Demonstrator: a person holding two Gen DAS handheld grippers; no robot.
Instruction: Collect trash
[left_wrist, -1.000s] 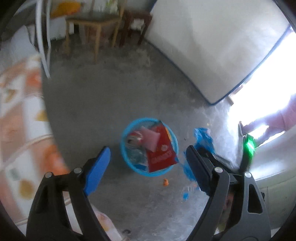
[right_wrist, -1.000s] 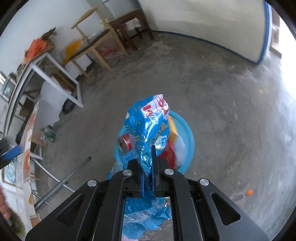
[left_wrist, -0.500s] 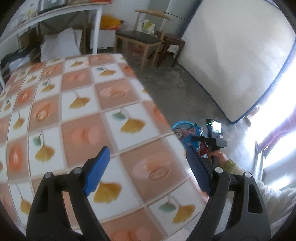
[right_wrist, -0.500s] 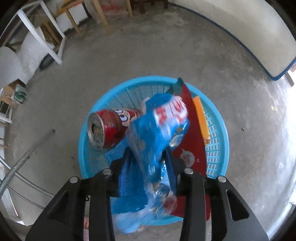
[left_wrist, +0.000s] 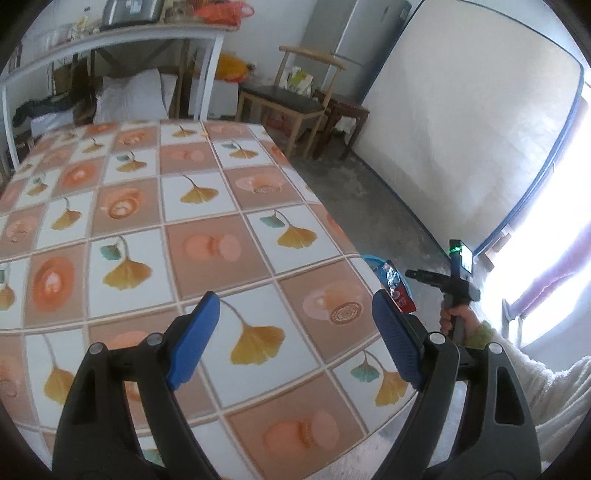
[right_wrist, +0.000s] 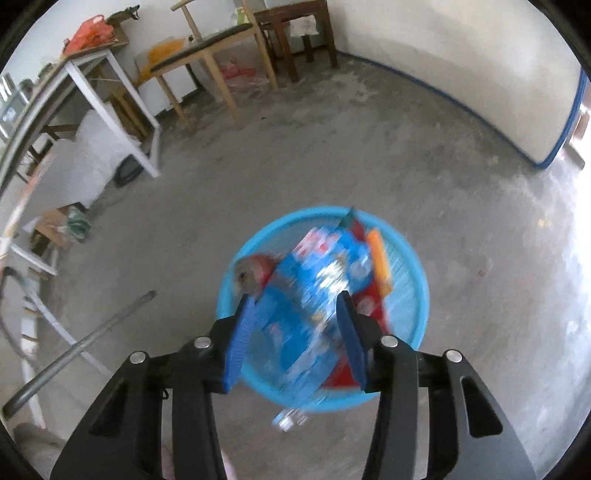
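In the right wrist view my right gripper (right_wrist: 295, 317) is open above a round blue basket (right_wrist: 417, 273) on the concrete floor. A blue plastic wrapper (right_wrist: 317, 291) lies blurred in the basket, over a red can (right_wrist: 255, 269), a red packet (right_wrist: 369, 306) and an orange piece (right_wrist: 380, 262). In the left wrist view my left gripper (left_wrist: 295, 325) is open and empty above a table with a ginkgo-patterned cloth (left_wrist: 147, 221). The basket's rim (left_wrist: 373, 258) peeks past the table edge, and the right gripper (left_wrist: 439, 280) shows beside it.
A wooden chair (left_wrist: 295, 103), a small dark table (left_wrist: 343, 114) and a white shelf frame (left_wrist: 110, 40) stand at the back. A mattress (left_wrist: 461, 129) leans on the right wall. A grey metal pole (right_wrist: 81, 343) lies left of the basket.
My right gripper has opened and let the blue wrapper drop into the basket, then risen. My left gripper has swung up from the floor to over the table.
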